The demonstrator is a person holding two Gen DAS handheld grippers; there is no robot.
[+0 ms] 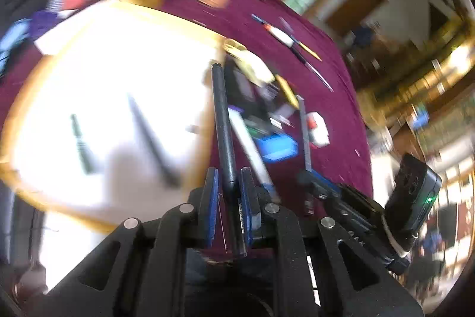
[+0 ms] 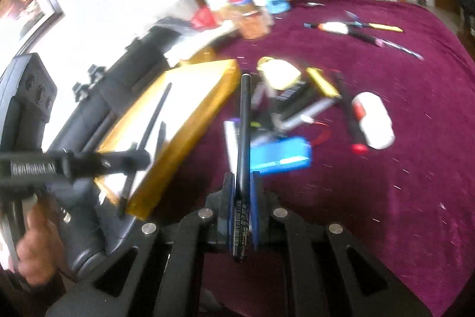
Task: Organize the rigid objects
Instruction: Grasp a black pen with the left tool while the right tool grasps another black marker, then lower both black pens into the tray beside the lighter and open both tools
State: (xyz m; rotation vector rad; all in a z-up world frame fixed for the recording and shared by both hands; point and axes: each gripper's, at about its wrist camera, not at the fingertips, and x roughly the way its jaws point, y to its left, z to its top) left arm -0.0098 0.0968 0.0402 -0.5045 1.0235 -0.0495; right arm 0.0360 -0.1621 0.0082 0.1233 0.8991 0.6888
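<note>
white lettering reading roughly "genrobot.ai" stands on the black bar of the left gripper (image 2: 135,159); a barcode and small print on the black pen (image 2: 242,216) remain illegible.

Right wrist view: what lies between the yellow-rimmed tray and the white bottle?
A blurred heap of pens and markers, plus a blue box, fills that stretch; the right wrist view shows it.

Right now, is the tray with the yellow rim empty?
No: two dark pens already lie on the white floor of the tray.

Two black pens (image 1: 222,121) (image 2: 244,132), each clamped.
</note>
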